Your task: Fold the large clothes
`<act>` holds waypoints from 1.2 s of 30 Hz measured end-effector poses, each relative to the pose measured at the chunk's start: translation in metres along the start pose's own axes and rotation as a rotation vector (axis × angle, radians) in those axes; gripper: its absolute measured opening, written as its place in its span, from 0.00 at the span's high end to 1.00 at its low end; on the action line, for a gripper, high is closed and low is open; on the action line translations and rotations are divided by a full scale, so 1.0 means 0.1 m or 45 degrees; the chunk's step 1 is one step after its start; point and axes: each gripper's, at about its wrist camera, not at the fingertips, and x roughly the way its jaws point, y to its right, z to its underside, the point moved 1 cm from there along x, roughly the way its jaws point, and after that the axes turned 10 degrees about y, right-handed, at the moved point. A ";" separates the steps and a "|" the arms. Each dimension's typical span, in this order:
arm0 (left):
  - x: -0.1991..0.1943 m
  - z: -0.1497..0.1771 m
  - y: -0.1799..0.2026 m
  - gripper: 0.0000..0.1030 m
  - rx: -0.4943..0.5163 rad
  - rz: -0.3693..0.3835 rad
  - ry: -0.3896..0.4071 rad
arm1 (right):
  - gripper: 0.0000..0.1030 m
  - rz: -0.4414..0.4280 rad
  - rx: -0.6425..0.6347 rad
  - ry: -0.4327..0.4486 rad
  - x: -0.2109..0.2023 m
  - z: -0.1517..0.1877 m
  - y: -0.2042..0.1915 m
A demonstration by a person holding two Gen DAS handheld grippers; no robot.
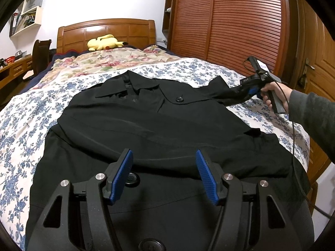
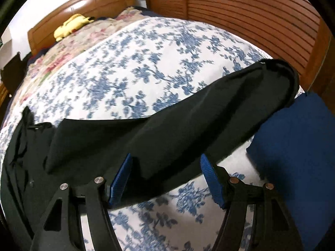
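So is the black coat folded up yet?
Not yet. The black coat lies spread flat on the bed, collar showing and one sleeve stretched out sideways.

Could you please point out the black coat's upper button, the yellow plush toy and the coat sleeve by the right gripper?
upper button (image 1: 179, 99): left wrist view, button's centre.
yellow plush toy (image 1: 103, 42): left wrist view, its body.
coat sleeve (image 2: 209, 113): right wrist view, mid-sleeve fabric.
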 end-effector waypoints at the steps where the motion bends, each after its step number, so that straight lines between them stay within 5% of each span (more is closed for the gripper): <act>1: 0.00 0.00 0.00 0.38 0.000 0.000 -0.001 | 0.54 -0.008 -0.009 -0.013 0.04 -0.01 -0.01; 2: 0.00 0.00 0.00 0.38 0.001 0.000 -0.001 | 0.77 -0.010 -0.027 -0.021 0.04 -0.02 -0.03; 3: 0.00 0.00 0.00 0.38 0.000 0.000 -0.002 | 0.86 -0.001 -0.055 -0.023 0.04 -0.01 -0.06; 7: 0.00 0.00 0.00 0.38 0.001 -0.002 -0.001 | 0.96 -0.032 -0.186 0.047 -0.12 -0.04 -0.25; 16: -0.01 0.01 0.02 0.38 0.013 -0.005 0.003 | 0.98 -0.298 -0.488 0.247 -1.13 0.22 -1.01; 23: -0.02 0.00 0.02 0.38 0.015 -0.007 0.004 | 0.98 -0.532 -0.694 0.246 -1.74 0.83 -1.60; 36: -0.03 0.00 0.03 0.38 0.013 -0.004 0.008 | 0.97 -0.511 -0.795 0.078 -1.61 1.43 -1.77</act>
